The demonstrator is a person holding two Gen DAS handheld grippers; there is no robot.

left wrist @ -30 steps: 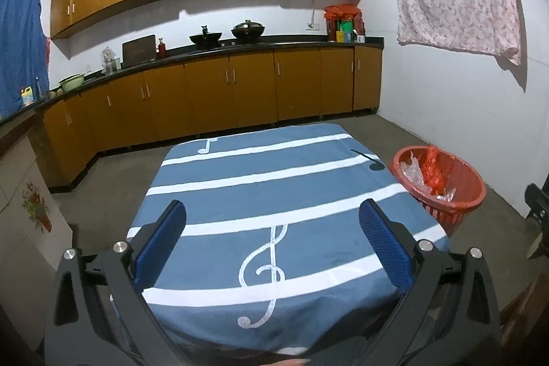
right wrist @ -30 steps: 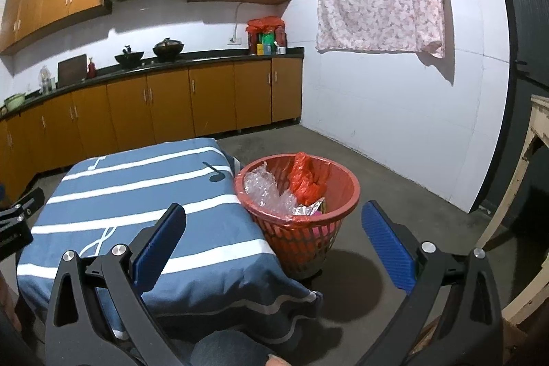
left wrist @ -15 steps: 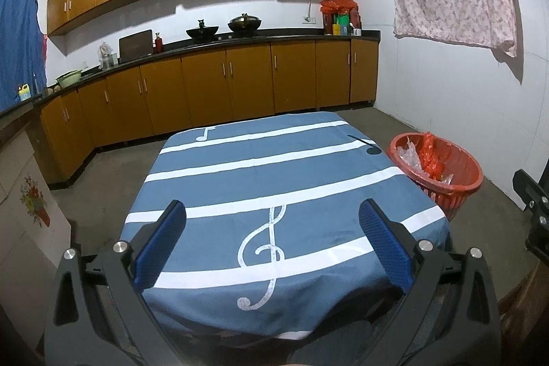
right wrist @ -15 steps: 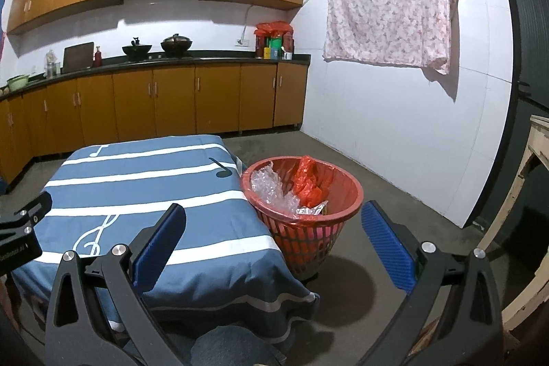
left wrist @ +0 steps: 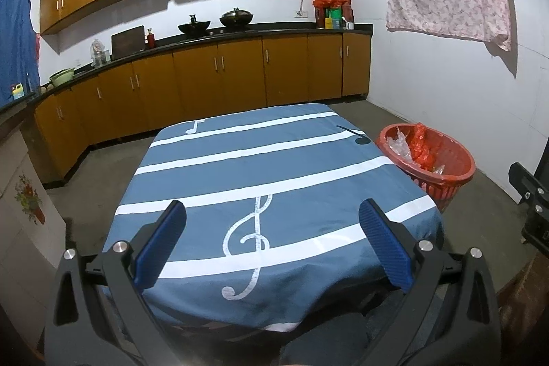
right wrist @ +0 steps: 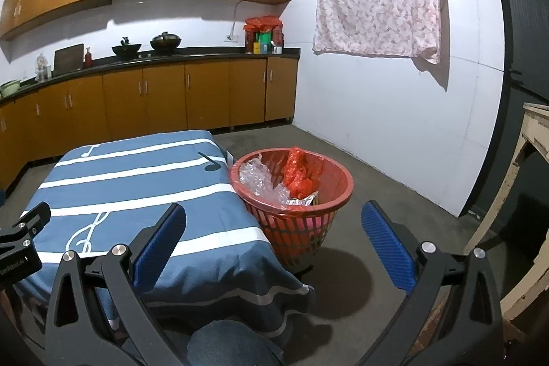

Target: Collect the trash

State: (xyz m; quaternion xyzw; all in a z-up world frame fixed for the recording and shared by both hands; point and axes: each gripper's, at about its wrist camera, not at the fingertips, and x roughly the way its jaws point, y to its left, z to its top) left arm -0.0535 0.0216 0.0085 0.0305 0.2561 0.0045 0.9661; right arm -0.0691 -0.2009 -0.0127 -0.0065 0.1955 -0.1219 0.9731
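- The trash (right wrist: 274,184), clear crinkled plastic, a red bag and a bit of foil, lies inside the red basket (right wrist: 329,204) on the floor, just beside the tabletop's right corner.
- The tabletop (left wrist: 274,167), under a blue music-note cloth, shows no loose litter in either view.
- Left gripper (left wrist: 272,237) hangs above the near edge, fingers wide apart and empty; right gripper (right wrist: 274,239) likewise, facing the basket.
- Judgement: collection looks finished or nearly so; the next move calls for scanning the floor for leftovers.
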